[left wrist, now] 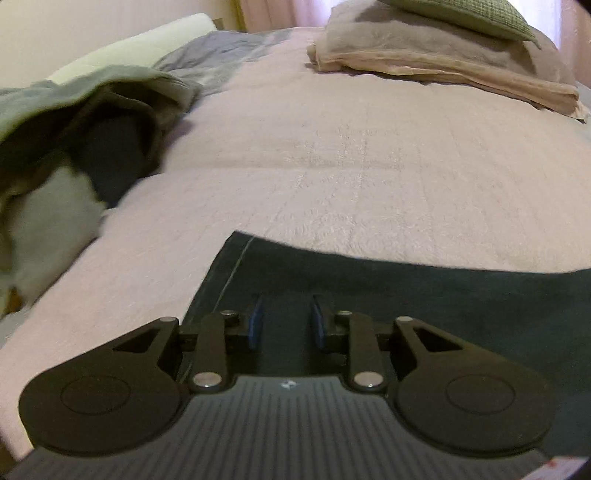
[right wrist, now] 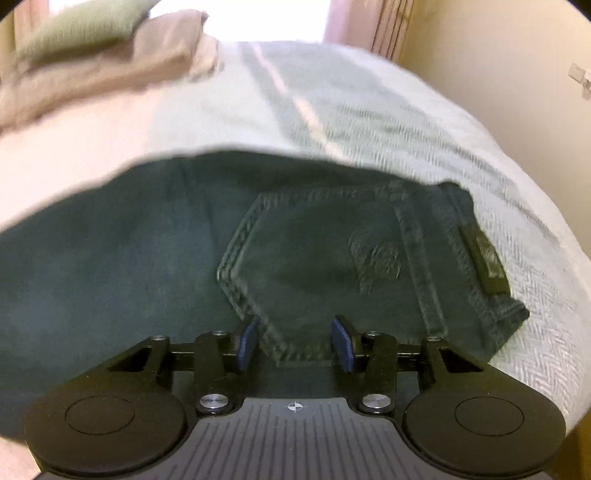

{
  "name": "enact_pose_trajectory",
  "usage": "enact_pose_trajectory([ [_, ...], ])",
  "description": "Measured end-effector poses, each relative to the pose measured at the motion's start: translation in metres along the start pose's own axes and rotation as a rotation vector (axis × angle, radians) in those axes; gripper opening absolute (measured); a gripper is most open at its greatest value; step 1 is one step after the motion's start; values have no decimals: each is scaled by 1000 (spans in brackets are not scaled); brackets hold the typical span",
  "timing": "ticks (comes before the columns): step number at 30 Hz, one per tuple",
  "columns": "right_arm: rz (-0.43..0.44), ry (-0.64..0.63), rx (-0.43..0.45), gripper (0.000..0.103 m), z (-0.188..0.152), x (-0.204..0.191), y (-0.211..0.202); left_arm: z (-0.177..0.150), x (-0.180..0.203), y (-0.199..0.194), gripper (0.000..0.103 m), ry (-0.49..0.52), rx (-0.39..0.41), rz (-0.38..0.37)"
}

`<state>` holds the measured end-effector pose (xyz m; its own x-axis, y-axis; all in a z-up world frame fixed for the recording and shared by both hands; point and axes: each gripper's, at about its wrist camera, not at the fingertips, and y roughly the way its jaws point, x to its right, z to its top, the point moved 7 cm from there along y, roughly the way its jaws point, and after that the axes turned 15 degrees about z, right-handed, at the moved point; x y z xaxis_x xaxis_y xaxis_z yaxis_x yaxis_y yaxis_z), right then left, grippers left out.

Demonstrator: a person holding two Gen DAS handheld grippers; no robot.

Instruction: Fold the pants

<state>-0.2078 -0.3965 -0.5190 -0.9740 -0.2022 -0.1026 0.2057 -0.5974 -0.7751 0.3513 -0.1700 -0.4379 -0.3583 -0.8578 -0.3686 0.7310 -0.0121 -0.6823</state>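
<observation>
In the left wrist view we hold the left hand-held gripper (left wrist: 286,321) low over the pants (left wrist: 424,306), which lie flat on the bed (left wrist: 332,166). Its blue pads (left wrist: 256,325) stand a little apart with only dark cloth showing beneath the gap, nothing pinched between them. The hem end of the pants lies just beyond the pads. Far beyond the pants sits a stack of folded linens (left wrist: 443,62) with a green pillow (left wrist: 461,14) on top. Beyond the pants to the left lies a loose heap of clothes (left wrist: 81,129).

In the right wrist view our right hand-held gripper (right wrist: 295,343) hovers over the waist end of the pants (right wrist: 147,277). Its pads (right wrist: 341,345) stand clearly apart on either side of the lower tip of the back pocket (right wrist: 314,258), gripping nothing. A dark label (right wrist: 485,258) sits on the waistband, right of the pocket. The bed (right wrist: 406,118) spreads beyond the pants, blurred.
</observation>
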Motion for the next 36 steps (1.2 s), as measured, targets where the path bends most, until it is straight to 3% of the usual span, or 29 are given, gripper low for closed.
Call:
enact_pose_trajectory([
  [1,33,-9,2,42,1,-2,-3,-6,1,-15,33,6,-5,2],
  [3,99,-26,-17,42,-3,-7,-2,-22,8,-44,38,-3,-21,1],
  [8,227,-87,-6,42,-34,-30,-14,-84,21,-100,39,-35,-22,-28],
  [11,268,-129,59,42,-58,-39,-42,-114,30,-136,39,-81,-9,-109],
  [14,300,-68,66,42,-76,-42,-75,-138,30,-169,39,-83,-41,-97],
  [16,342,-49,80,42,-86,-47,-102,-150,31,-195,45,-71,-31,-128],
  [25,363,-55,174,43,-119,-58,-177,-190,30,-295,50,-3,108,-162],
  [36,358,-70,237,43,-129,-58,-207,-193,17,-331,55,-18,187,-175],
])
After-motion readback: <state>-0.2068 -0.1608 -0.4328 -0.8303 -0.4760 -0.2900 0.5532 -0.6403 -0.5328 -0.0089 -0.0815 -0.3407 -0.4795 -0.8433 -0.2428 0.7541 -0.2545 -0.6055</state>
